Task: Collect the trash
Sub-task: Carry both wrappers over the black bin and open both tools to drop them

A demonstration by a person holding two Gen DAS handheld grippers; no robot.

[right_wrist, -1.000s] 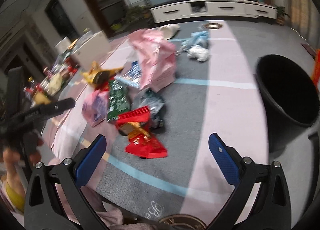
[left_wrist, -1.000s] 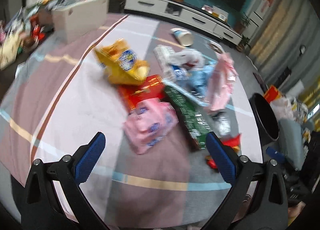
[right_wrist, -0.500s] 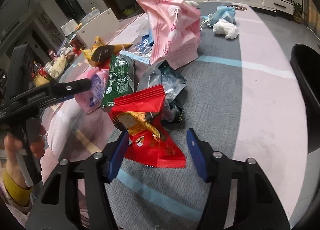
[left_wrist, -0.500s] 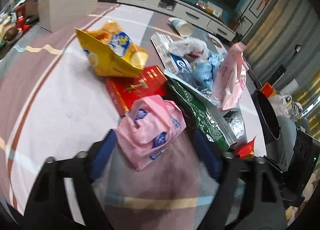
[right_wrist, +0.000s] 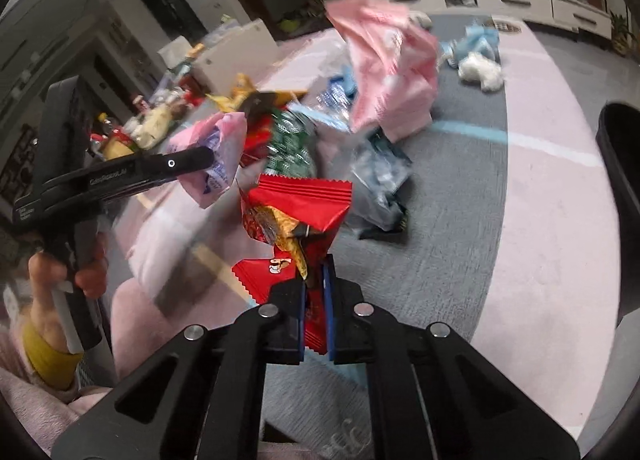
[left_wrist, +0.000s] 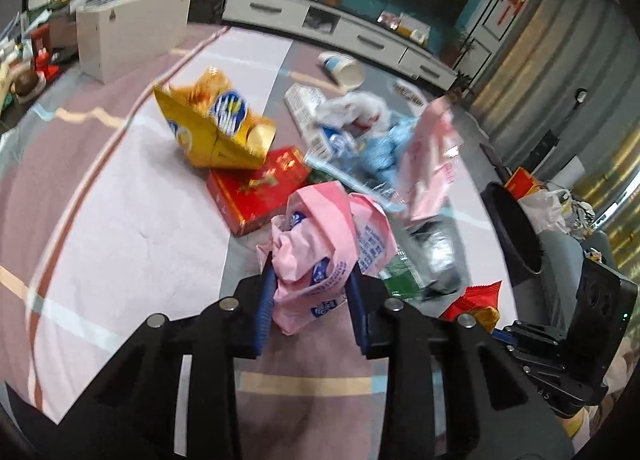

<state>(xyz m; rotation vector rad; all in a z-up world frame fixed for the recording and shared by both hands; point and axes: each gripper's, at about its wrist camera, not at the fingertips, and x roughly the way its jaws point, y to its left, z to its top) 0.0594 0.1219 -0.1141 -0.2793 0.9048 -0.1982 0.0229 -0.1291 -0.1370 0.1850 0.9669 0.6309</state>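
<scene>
Left gripper (left_wrist: 310, 302) jaws closing, right gripper (right_wrist: 315, 314) clamped.

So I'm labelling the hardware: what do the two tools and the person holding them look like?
Both tools are black plastic frames with silver rivets and blue ribbed finger pads: the left tool and the right tool match. Seen side-on, the left one has small white lettering on its arm. The hand wears a yellow cuff under a pink fuzzy sleeve.

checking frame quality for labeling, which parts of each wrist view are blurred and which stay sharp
Left wrist view: the yellow snack bag and tall pink bag smear, the left gripper stays crisp. Right wrist view: the green packet blurs, the right gripper is sharp.
</scene>
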